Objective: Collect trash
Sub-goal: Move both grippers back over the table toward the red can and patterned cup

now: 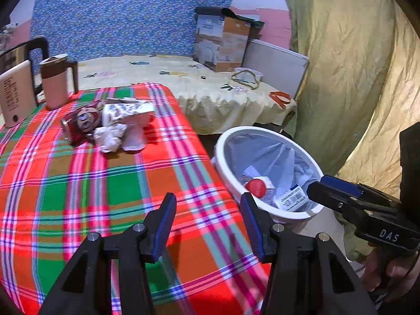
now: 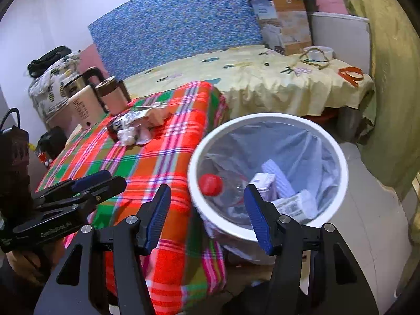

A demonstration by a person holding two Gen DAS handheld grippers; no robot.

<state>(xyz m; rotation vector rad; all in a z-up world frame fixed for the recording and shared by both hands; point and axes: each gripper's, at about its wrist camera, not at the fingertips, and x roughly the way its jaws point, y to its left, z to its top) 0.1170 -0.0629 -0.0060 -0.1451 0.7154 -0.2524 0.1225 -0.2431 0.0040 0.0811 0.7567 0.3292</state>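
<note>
A pile of trash sits on the plaid tablecloth [image 1: 78,183]: a crushed red can [image 1: 80,123], a crumpled white paper ball [image 1: 110,136] and a torn printed carton [image 1: 128,111]. The pile also shows in the right wrist view [image 2: 136,126]. A white bin [image 1: 265,131] with a grey liner stands beside the table; in it lie a red-capped bottle [image 2: 210,183], small boxes and wrappers. My left gripper [image 1: 208,220] is open and empty above the table's near edge. My right gripper [image 2: 207,210] is open and empty over the bin's near rim [image 2: 267,116].
A pink mug [image 1: 55,81], a beige power bank [image 1: 15,94] and a kettle [image 2: 78,81] stand at the table's far left. Behind is a bed with a yellow sheet [image 1: 183,78], a cardboard box [image 1: 223,39] and orange tape [image 1: 281,98]. A curtain [image 1: 354,65] hangs right.
</note>
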